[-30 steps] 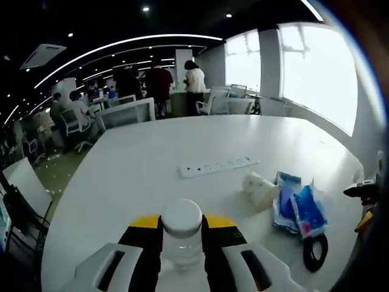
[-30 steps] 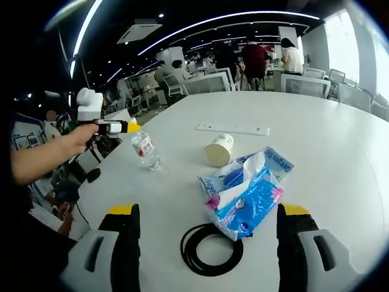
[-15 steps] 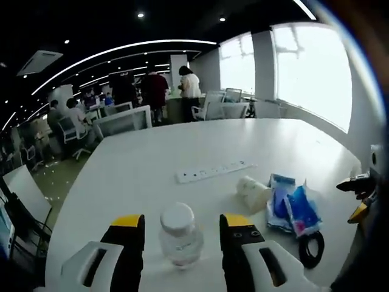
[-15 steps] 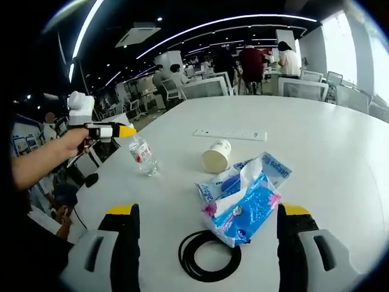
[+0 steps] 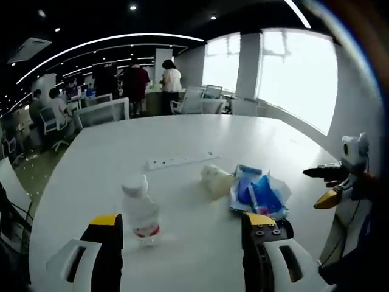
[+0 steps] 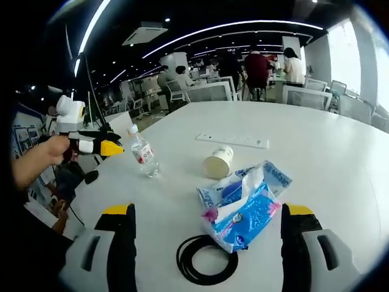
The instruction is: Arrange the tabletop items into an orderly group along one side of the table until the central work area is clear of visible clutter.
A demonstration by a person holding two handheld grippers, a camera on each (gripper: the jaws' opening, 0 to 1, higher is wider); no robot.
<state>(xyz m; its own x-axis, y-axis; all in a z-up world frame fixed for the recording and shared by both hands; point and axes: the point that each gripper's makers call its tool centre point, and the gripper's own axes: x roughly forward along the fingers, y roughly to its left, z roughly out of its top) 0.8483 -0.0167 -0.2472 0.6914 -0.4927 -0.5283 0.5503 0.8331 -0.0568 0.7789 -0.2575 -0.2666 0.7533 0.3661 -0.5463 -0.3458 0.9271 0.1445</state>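
1. Right gripper view: the right tongs [image 6: 206,237] are spread wide and pinch nothing. Their two jaws rise on either side of a black cable coil [image 6: 205,260], which lies flat on the white worktop [image 6: 340,164] just ahead, between the jaws.
2. Touching the coil's far edge is a blue tissue pack [image 6: 243,210]. Its long axis slants away to the right of the tongs.
3. Beyond the pack a paper cup [image 6: 219,162] lies on its side, mouth toward the tongs.
4. Farther still, a white power strip [image 6: 233,141] lies crosswise.
5. To the far left stands a water bottle [image 6: 143,156], upright, with the left tongs [image 6: 115,148] just beside it, held by a hand [image 6: 48,151].
6. Left gripper view: the left tongs [image 5: 179,243] are spread and empty. The bottle [image 5: 141,210] stands free between the jaws, nearer the left one and touching neither.
7. Judgement: the coil and pack lie nearest the right tongs, straight ahead, so that hand suits them best; the bottle belongs to the left.
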